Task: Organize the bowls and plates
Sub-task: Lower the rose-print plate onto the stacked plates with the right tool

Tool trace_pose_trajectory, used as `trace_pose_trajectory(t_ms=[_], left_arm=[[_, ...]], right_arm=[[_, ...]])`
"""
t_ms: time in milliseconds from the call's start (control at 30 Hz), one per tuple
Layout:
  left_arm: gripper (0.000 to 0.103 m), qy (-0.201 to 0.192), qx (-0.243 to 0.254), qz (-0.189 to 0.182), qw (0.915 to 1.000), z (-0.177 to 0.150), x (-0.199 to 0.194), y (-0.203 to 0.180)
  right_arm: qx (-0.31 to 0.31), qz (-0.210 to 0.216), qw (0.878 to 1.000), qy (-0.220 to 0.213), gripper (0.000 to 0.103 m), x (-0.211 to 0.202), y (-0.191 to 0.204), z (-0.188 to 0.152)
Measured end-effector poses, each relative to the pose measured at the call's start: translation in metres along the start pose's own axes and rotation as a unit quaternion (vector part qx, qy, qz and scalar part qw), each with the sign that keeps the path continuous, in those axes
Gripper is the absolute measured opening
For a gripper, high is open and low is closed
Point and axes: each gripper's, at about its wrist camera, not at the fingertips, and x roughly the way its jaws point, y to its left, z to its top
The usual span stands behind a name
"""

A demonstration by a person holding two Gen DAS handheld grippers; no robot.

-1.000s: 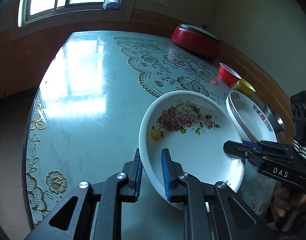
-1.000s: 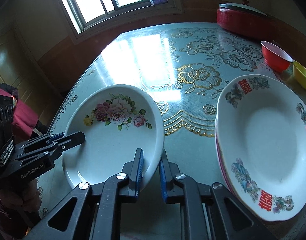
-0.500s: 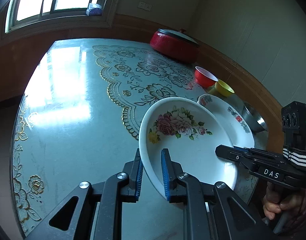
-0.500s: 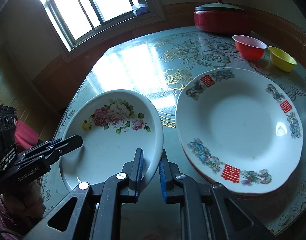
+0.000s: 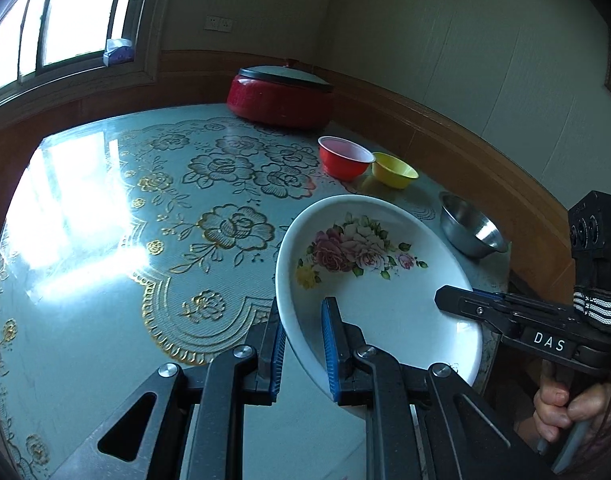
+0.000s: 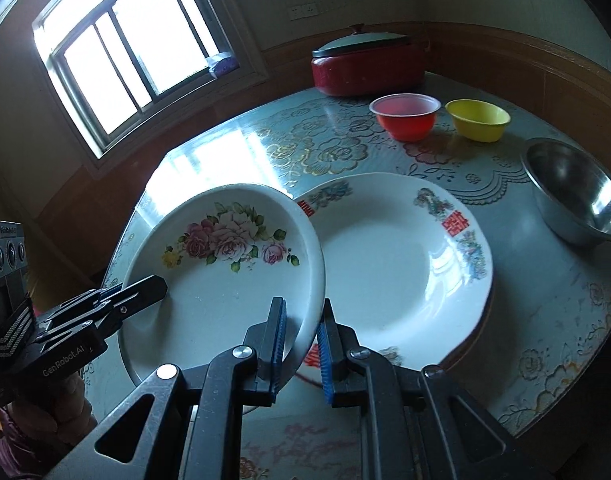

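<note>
Right wrist view | rose plate (image 6: 225,280) pinched at opposite rims by left gripper (image 5: 301,350), right gripper (image 6: 301,350), 2 near-shut grips for balance | overlapping plate stack (image 6: 405,264), likely for stacking

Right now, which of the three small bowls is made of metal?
The steel bowl, shiny and grey, nearest the table edge. The red bowl and the yellow bowl beside it are coloured plastic.

Window (image 6: 133,68) threw bright glare on floral tablecloth (image 5: 105,240); cream walls (image 5: 445,32) stood above brown wood wainscot (image 5: 445,120).
</note>
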Motion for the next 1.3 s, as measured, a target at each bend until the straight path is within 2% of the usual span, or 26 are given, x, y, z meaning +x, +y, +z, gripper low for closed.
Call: trace_pose_trajectory(t_ms=[367,600,700,900,1033,1167,1300], left_arm=[[0.018,0.029,0.023,-0.014,0.9992,0.026,0.056,-0.032],[0.018,0.046,0.033,-0.003,0.9984,0.031,0.085,-0.042],[0.018,0.062,0.027,0.011,0.9976,0.028,0.095,-0.041],[0.02,0.053,0.029,0.012,0.9981,0.026,0.095,-0.041],[0.022,0.052,0.05,0.029,0.997,0.024,0.094,-0.049],[0.024,0.051,0.031,0.014,0.9981,0.027,0.088,-0.042],[0.026,0.032,0.026,0.002,0.9991,0.03,0.075,-0.039]], right_arm=[[0.035,-0.045,0.998,0.017,0.014,0.017,-0.051,0.022],[0.03,-0.072,0.996,0.047,0.014,0.038,-0.072,0.026],[0.015,-0.076,0.996,0.044,0.014,0.04,-0.071,0.029],[-0.033,-0.095,0.994,0.038,0.014,0.04,-0.063,0.027],[-0.046,-0.114,0.992,0.038,0.013,0.038,-0.06,0.027],[-0.048,-0.124,0.991,0.035,0.013,0.036,-0.06,0.026],[-0.043,-0.131,0.99,0.032,0.013,0.033,-0.061,0.025]])
